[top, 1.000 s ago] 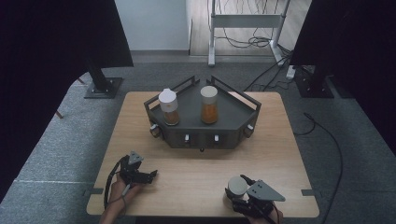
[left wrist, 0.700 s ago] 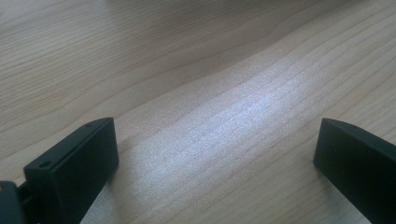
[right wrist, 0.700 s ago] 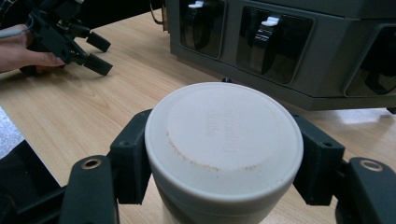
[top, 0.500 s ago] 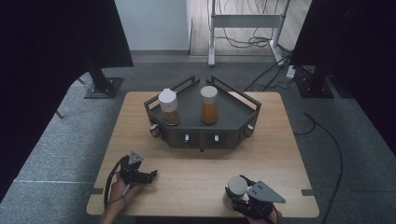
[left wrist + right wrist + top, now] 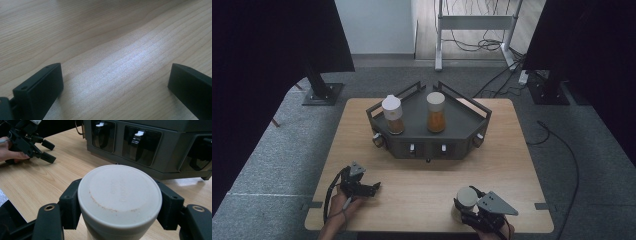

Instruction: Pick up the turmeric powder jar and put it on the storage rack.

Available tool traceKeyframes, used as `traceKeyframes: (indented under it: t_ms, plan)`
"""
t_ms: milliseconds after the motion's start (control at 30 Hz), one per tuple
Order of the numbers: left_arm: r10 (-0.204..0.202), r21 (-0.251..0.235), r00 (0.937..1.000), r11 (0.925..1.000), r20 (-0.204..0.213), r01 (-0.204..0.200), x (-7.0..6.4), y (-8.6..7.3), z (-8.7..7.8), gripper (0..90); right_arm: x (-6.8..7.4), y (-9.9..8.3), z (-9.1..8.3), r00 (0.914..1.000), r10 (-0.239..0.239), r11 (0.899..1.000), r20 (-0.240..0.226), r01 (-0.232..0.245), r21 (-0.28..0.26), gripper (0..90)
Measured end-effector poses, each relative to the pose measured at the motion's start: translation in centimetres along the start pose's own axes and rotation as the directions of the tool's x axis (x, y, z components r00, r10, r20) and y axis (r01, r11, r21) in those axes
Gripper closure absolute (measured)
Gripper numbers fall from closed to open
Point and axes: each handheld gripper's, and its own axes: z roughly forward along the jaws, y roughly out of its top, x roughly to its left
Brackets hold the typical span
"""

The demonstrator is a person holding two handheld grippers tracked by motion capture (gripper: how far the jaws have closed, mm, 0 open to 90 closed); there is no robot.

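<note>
Two spice jars (image 5: 393,114) (image 5: 435,111) are seen standing upright on the dark grey rack (image 5: 462,117), which is set at the far middle of the wooden table (image 5: 422,187). A third, white-lidded jar (image 5: 119,195) is clamped between the jaws of the right gripper (image 5: 468,207) near the table's near right edge. The left gripper (image 5: 115,85) is held just above bare wood at the near left, jaws wide apart.

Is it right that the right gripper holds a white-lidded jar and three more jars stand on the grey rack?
Not quite. The high view shows two jars on the grey rack, not three. The rest holds: the right gripper is shut on a white-lidded jar.
</note>
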Motion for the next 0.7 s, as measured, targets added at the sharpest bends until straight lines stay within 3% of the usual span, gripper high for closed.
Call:
traceKeyframes:
  t_ms: [700]
  plan:
    - [0.0,0.0,1.0,1.0,0.0,0.0,0.0,0.0,0.0,0.0,-1.1,1.4,1.4,0.9997,0.023,1.0,0.012,-0.023,0.019,33.3]
